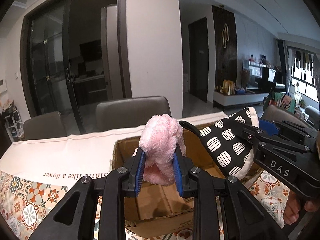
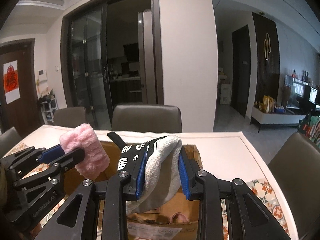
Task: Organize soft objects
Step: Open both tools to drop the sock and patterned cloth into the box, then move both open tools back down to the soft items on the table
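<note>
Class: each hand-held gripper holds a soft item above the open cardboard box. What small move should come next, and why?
Probably lower both into the open cardboard box: the left hand-held gripper clamps a fluffy pink cloth, the right hand-held gripper a black-and-white patterned oven mitt, both above it.

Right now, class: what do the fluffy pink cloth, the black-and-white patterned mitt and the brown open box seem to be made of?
Fluffy pink cloth: probably plush microfibre or terry; its pile is looped and shaggy.
Black-and-white patterned mitt: printed woven fabric, likely cotton, with a matte, coarse pale lining.
Brown open box: corrugated cardboard with creased flaps.
</note>
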Demonstrator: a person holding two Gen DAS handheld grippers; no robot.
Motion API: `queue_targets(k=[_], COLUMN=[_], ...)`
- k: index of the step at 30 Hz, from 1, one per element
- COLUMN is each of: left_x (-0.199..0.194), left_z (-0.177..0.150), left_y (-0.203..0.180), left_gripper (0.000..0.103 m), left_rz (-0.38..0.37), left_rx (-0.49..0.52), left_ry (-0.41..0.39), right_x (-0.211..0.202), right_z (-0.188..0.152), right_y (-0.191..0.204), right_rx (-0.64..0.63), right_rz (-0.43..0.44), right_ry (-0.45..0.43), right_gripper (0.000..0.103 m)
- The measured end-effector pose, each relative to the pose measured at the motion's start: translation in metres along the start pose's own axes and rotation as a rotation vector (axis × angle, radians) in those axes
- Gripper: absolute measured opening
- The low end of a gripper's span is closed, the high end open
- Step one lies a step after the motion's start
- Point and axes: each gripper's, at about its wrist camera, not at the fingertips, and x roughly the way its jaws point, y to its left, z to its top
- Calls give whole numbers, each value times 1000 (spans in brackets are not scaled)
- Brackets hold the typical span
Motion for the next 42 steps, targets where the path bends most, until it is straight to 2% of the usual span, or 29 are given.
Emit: queue_targets(k=[7,9,13,15,22,42], left_x=[11,13,13,14,0,-91], left_z=[0,0,2,3,4,2], left_y=[-8,-9,-11,-11,-8,0], left_gripper=[32,43,51,60,61,61], left_rz=[-8,-1,8,8,38,66], left_rx=[44,46,54,56,52,40], left_ry=[43,48,39,36,-1,-98], right_x=[14,18,20,18,3,-75], right_z=[-5,-6,-8,-8,-5,2], right_y=[-6,-9,-15,-14,-13,18], right_rx=[-4,-1,14,7,-10,-12], right_rz=[-1,-3,-11,-22,-52,-7], right_ry=[58,73,81,74,47,-38], right_gripper=[36,37,55,55,55,55])
